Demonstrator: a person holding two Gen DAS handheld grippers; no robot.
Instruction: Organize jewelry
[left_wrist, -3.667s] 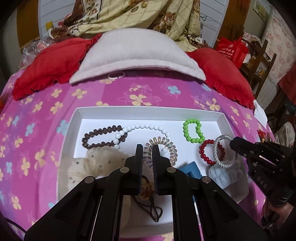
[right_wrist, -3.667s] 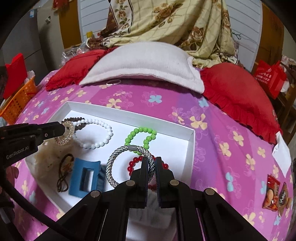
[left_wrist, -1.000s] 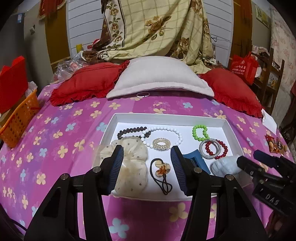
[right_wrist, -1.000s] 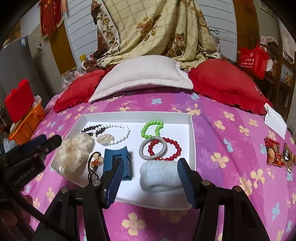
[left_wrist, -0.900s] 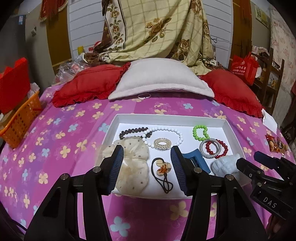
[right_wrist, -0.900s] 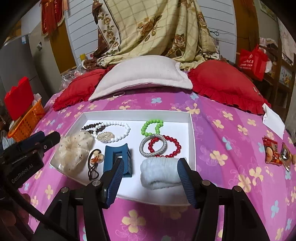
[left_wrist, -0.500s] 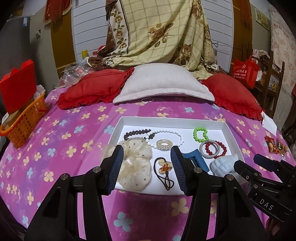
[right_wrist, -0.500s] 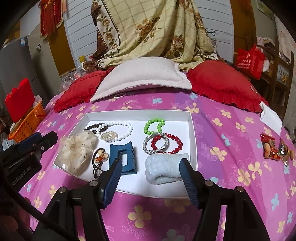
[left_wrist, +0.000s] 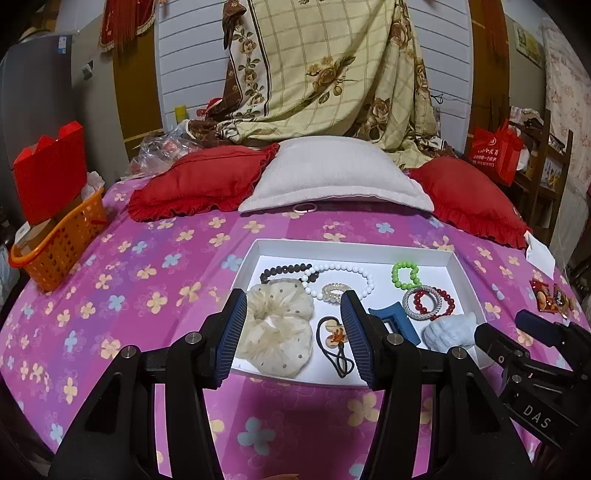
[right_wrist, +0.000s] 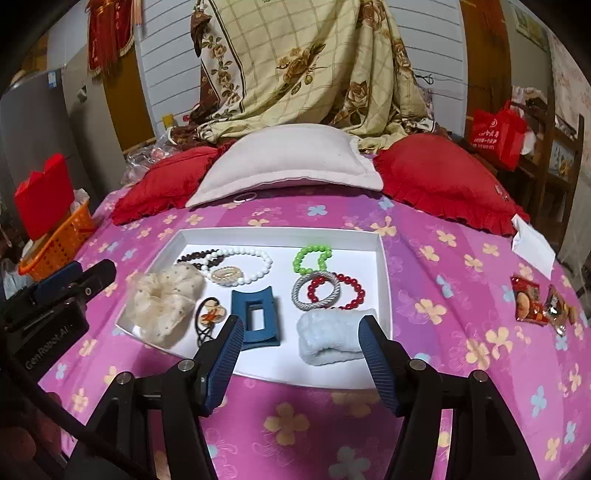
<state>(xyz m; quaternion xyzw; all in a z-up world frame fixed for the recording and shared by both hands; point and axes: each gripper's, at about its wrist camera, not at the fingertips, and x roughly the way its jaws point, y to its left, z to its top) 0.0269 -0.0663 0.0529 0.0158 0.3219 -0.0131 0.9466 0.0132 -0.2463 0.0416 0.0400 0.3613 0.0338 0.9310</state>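
Note:
A white tray (left_wrist: 354, 245) on the pink flowered bedspread holds a cream scrunchie (left_wrist: 275, 325), a dark bead bracelet (left_wrist: 284, 271), a white pearl bracelet (left_wrist: 343, 275), a clear coil hair tie (left_wrist: 335, 291), a green bead bracelet (right_wrist: 312, 258), a silver bangle (right_wrist: 317, 290) over a red bead bracelet (right_wrist: 351, 291), a blue claw clip (right_wrist: 255, 317), a fluffy white band (right_wrist: 332, 338) and a black flower hair tie (left_wrist: 334, 339). My left gripper (left_wrist: 294, 306) hangs open and empty before the tray's near edge. My right gripper (right_wrist: 301, 325) is open and empty too, at the near right.
An orange basket (left_wrist: 55, 251) with a red box stands at the bed's left edge. Red pillows and a white pillow (left_wrist: 332, 177) lie behind the tray, with a loose ring (left_wrist: 304, 208) in front. Snack packets (right_wrist: 532, 302) and white paper (right_wrist: 532, 245) lie right.
Both grippers were shut at the tray, left at the coil tie, right at the silver bangle. Both now stand open, drawn back and up; the right jaws spread slightly wider.

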